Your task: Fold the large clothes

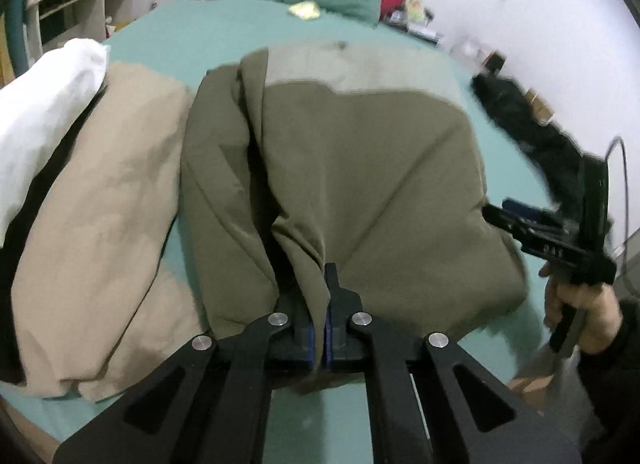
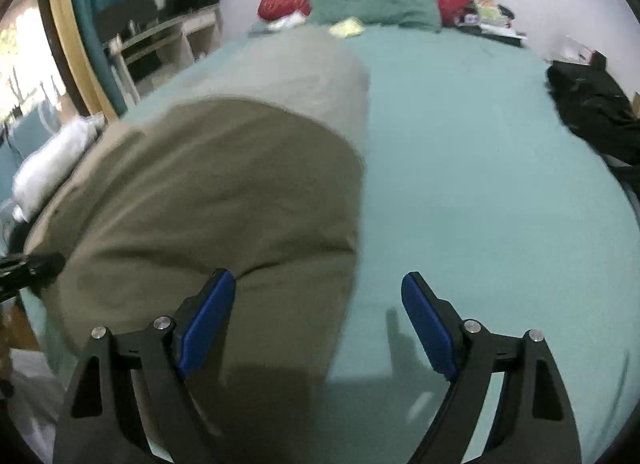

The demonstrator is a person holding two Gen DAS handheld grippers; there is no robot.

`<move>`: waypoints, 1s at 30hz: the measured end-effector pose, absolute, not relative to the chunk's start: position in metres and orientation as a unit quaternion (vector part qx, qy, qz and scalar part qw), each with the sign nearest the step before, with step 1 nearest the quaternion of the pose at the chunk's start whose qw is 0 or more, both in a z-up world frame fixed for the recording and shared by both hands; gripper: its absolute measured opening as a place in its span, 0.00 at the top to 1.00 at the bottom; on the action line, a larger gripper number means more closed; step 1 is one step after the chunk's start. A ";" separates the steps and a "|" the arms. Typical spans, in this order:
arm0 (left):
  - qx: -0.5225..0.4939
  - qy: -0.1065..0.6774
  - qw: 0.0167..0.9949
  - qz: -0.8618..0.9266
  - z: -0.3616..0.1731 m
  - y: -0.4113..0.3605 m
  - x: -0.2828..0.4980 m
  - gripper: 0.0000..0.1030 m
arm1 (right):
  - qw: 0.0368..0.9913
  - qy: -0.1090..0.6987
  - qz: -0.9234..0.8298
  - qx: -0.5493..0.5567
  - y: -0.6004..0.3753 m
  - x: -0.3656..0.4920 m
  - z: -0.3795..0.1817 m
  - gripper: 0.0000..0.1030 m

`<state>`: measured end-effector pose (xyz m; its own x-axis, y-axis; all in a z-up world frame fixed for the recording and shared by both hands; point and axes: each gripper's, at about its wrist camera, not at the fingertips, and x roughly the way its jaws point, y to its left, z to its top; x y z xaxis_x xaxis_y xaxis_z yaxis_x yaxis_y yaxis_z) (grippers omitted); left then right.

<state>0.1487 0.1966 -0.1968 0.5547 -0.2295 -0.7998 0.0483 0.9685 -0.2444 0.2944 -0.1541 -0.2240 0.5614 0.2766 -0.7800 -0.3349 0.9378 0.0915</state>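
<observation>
From my left wrist, my left gripper (image 1: 325,304) has its jaws pinched tight on a bunched fold at the near edge of the olive jacket (image 1: 360,184), so that I have a firm hem to lift for the fold. The jacket lies spread on the bed (image 1: 240,28), its grey upper panel on its far side toward the pillows. Just left of the jacket sits a tan garment (image 1: 100,224), likely set aside as done or waiting. At the jacket's right edge my right gripper (image 1: 516,220) comes in, held by my hand (image 1: 580,312).

From my right wrist, my right gripper (image 2: 318,316) has its jaws wide and empty, straddling the jacket's (image 2: 208,204) near right corner: one pad over cloth, the other over bare sheet. I judge they stand open to take that corner, matching the left hold.
</observation>
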 end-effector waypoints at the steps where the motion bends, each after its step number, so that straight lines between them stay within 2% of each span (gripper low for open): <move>1: -0.098 0.471 0.873 -0.076 -0.199 0.200 0.150 0.94 | 0.876 0.449 0.174 -0.030 -0.152 0.299 -0.233 0.17; 4: -0.111 0.474 0.871 -0.066 -0.198 0.203 0.157 0.81 | 0.869 0.461 0.183 0.002 -0.159 0.311 -0.240 0.17; 7: -0.134 0.445 0.883 -0.068 -0.182 0.208 0.161 0.64 | 0.869 0.456 0.192 0.002 -0.167 0.309 -0.230 0.17; 9: -0.148 0.418 0.893 -0.074 -0.171 0.210 0.165 0.47 | 0.873 0.445 0.200 0.017 -0.177 0.305 -0.222 0.17; 13: -0.146 0.418 0.893 -0.078 -0.172 0.203 0.175 0.46 | 0.868 0.447 0.194 0.099 -0.212 0.299 -0.214 0.17; 19: -0.125 0.434 0.889 -0.075 -0.182 0.187 0.168 0.46 | 0.790 0.498 0.276 0.228 -0.213 0.275 -0.260 0.17; 20: -0.124 0.438 0.887 -0.076 -0.185 0.185 0.167 0.46 | 0.780 0.495 0.286 0.255 -0.212 0.270 -0.266 0.22; 22: -0.120 0.451 0.881 -0.075 -0.189 0.176 0.162 0.46 | 0.790 0.480 0.283 0.256 -0.212 0.262 -0.267 0.39; 23: -0.117 0.454 0.880 -0.074 -0.190 0.172 0.160 0.46 | 0.790 0.480 0.285 0.253 -0.213 0.260 -0.265 0.56; 24: -0.111 0.456 0.880 -0.074 -0.189 0.165 0.158 0.46 | 0.793 0.479 0.284 0.247 -0.217 0.259 -0.260 0.65; 26: -0.104 0.457 0.880 -0.078 -0.186 0.155 0.153 0.46 | 0.806 0.478 0.283 0.203 -0.216 0.255 -0.246 0.70; 30: -0.118 0.458 0.876 -0.094 -0.176 0.137 0.140 0.46 | 0.830 0.468 0.266 0.143 -0.230 0.238 -0.220 0.71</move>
